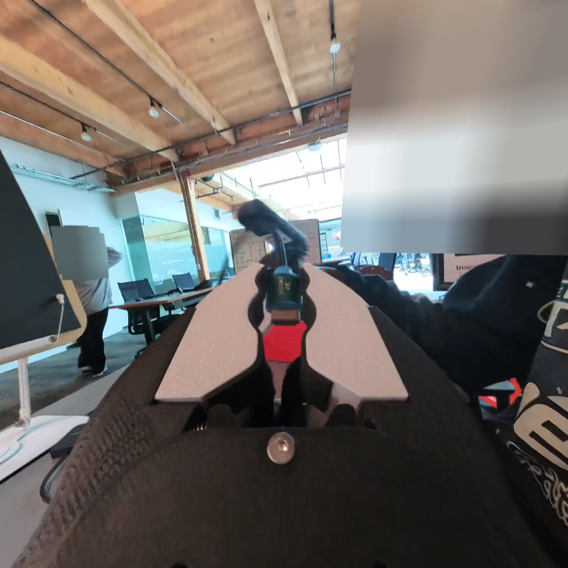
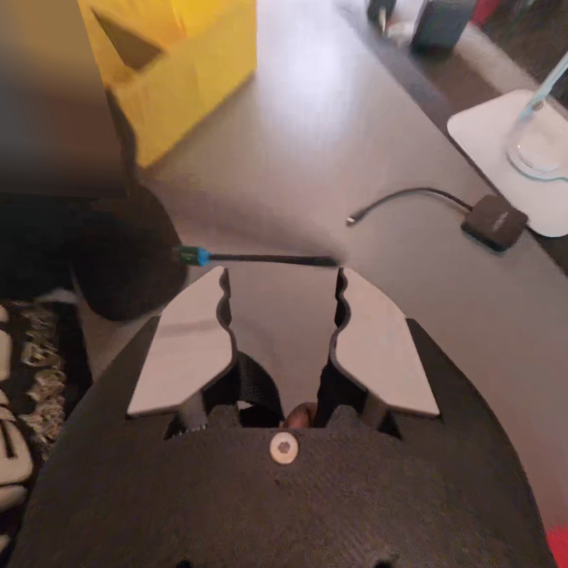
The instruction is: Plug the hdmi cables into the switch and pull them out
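The left gripper is clenched on a green plug, raised off the desk; the right gripper gapes near its stiff cord; the switch, probably light, lies by a lamp base; hold the rigid shell

We see our right gripper spread wide above the grey tabletop. Just beyond its fingertips hangs a black cable with a green-and-blue plug. A small black square switch box lies well apart from it.
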